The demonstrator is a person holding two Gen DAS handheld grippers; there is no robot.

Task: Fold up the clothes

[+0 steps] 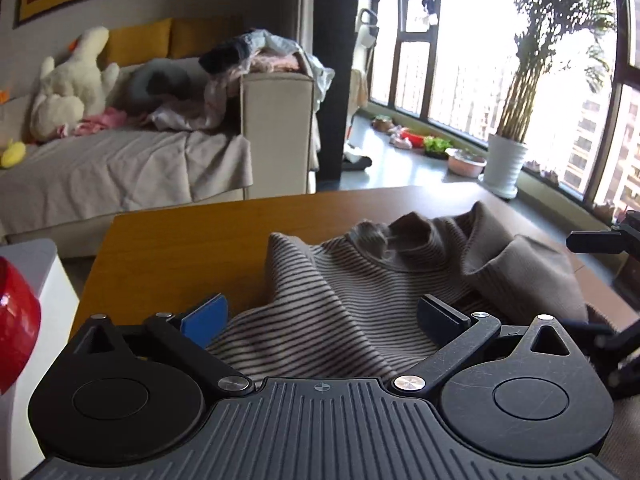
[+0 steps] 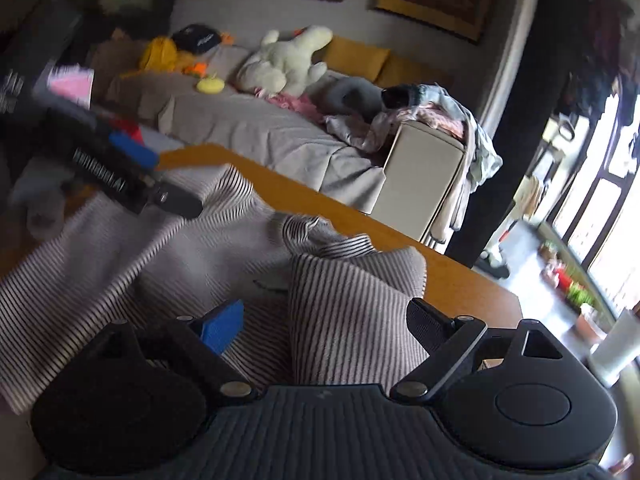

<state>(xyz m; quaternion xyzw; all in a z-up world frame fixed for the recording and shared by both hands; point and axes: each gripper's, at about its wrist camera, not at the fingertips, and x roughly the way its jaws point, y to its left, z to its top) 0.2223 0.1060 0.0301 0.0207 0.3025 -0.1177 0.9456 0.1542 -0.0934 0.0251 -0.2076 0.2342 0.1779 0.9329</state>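
Both claws gape wide over, perhaps touching, striped sweater.

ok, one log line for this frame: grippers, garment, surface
left gripper: open over cloth | right gripper: open over fold | striped sweater: rumpled, unfolded | wooden table

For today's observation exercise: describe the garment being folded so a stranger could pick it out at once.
Find the wooden table in front of the sofa. Rumpled on it, beneath both open claws, lies the striped sweater. Unlike the pale, pinkish laundry heaped on the sofa arm, it is beige with thin dark stripes.
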